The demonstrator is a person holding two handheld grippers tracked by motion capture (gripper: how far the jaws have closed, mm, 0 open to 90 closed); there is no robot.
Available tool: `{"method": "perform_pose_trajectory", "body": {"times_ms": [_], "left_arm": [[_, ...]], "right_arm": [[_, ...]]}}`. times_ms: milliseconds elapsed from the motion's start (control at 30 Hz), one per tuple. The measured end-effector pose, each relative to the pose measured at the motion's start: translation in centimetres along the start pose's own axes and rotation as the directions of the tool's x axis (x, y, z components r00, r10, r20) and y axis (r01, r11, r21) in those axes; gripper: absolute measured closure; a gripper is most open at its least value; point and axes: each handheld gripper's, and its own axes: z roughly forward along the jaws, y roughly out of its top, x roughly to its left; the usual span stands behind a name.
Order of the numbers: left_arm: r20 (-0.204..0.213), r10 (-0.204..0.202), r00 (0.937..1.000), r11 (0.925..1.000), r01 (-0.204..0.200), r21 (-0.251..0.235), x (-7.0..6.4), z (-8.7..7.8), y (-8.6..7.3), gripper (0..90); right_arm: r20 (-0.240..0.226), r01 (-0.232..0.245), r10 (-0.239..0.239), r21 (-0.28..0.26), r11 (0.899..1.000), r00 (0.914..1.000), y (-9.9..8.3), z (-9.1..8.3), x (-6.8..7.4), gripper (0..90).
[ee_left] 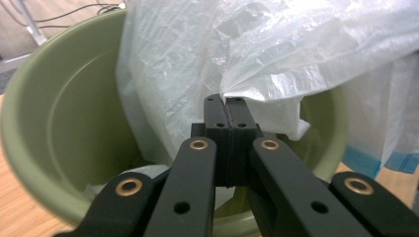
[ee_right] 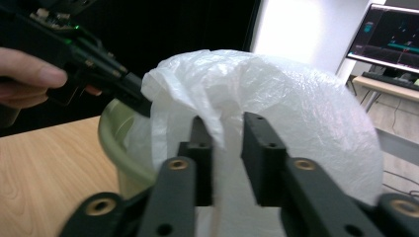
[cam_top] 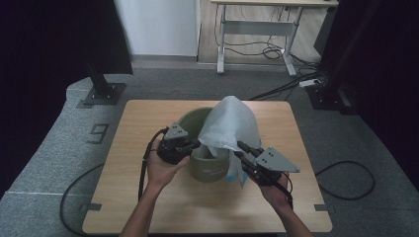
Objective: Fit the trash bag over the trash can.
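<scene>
A pale green bucket (cam_top: 207, 169) stands in the middle of the wooden table (cam_top: 148, 197). A white translucent plastic bag (cam_top: 230, 123) billows over its right half, and part of the bag hangs inside. My left gripper (cam_top: 197, 144) is at the bucket's left rim, shut on the bag's edge (ee_left: 257, 89) above the bucket's inside (ee_left: 59, 123). My right gripper (cam_top: 238, 149) is at the bag's near right side. Its jaws stand apart with a fold of the bag (ee_right: 220, 123) between them. The right gripper view also has the left gripper (ee_right: 141, 101) pinching the bag beside the bucket rim (ee_right: 111, 128).
The bag's blue-trimmed lower edge (ee_left: 375, 160) hangs outside the bucket on the right. Bare tabletop surrounds the bucket. Beyond the table are a grey floor with cables (cam_top: 346, 177), a black stand base (cam_top: 104, 92), a white desk (cam_top: 257, 24) and a monitor (ee_right: 390, 39).
</scene>
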Motion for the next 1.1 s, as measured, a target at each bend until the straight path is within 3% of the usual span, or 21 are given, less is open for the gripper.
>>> {"method": "perform_pose_trajectory", "body": {"times_ms": [100,167,233,433,533,600,767,967,1100], "left_arm": [[-0.023,-0.012,0.9997,0.9999,0.012,0.007,0.5,-0.1,-0.3,90.0],[-0.061,-0.016,0.9980,0.9998,0.017,0.012,0.8,-0.2,-0.4,90.0],[-0.064,-0.030,0.9975,0.9995,0.030,0.006,1.2,-0.3,-0.5,90.0],[-0.078,-0.057,0.9953,0.9984,0.057,-0.003,2.2,-0.8,-0.6,90.0],[-0.091,-0.073,0.9932,0.9974,0.072,-0.006,2.9,-1.0,-0.8,90.0],[-0.095,-0.089,0.9915,0.9961,0.088,-0.008,3.3,-1.1,-1.0,90.0],[-0.095,-0.122,0.9880,0.9925,0.120,-0.022,4.5,-1.6,-1.2,89.9],[-0.090,-0.156,0.9836,0.9874,0.153,-0.039,5.9,-2.5,-1.4,89.9],[-0.074,-0.167,0.9832,0.9854,0.164,-0.046,6.2,-2.7,-1.5,89.7]], "right_arm": [[-0.020,-0.030,0.030,-0.004,1.000,0.9994,-0.3,-0.4,0.3,58.8],[-0.034,-0.061,0.060,-0.011,0.998,0.9976,-0.4,-0.9,0.4,54.9],[-0.034,-0.073,0.072,-0.018,0.997,0.9968,-0.4,-1.5,0.4,51.9],[-0.057,-0.156,0.153,-0.049,0.987,0.9865,-0.4,-3.3,-0.7,50.0],[-0.039,-0.158,0.156,-0.054,0.986,0.9869,-0.5,-4.0,-1.3,49.4],[-0.040,-0.182,0.180,-0.054,0.982,0.9829,-0.8,-4.2,-1.8,49.2],[0.009,-0.193,0.193,-0.021,0.981,0.9811,-2.0,-3.5,-2.8,44.6],[0.056,-0.257,0.256,0.009,0.966,0.9650,-4.1,-2.0,-4.1,36.4],[0.062,-0.274,0.272,0.014,0.962,0.9602,-4.9,-1.5,-4.7,32.4]]}}
